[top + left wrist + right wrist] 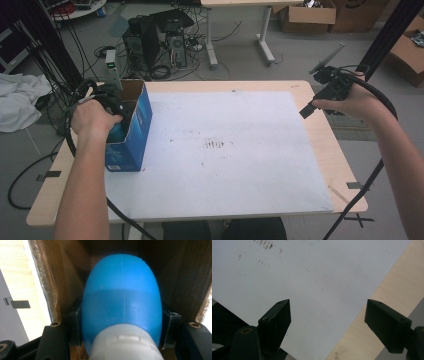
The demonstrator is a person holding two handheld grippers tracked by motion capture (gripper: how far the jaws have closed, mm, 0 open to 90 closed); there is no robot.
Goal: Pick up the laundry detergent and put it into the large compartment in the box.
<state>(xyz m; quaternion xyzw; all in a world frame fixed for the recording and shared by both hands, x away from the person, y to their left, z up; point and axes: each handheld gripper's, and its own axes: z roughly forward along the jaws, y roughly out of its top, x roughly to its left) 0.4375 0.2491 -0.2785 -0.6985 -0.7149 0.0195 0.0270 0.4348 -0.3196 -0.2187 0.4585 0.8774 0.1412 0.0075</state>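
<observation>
A blue cardboard box (134, 131) with an open top stands at the table's left edge. My left gripper (116, 107) reaches down into it. In the left gripper view the gripper (121, 320) is shut on a blue bottle (121, 300) with a white cap (125, 343), and the box's brown inner walls (62, 277) surround it. My right gripper (312, 106) hovers above the table's far right edge. In the right gripper view it (327, 315) stands wide open over the white sheet (299, 277) with nothing between its jaws.
A large white sheet (225, 145) covers most of the wooden table (345, 165). Beyond the table, computer cases (155, 42), cables and cardboard boxes (307, 15) sit on the floor. White cloth (20, 100) lies at the far left.
</observation>
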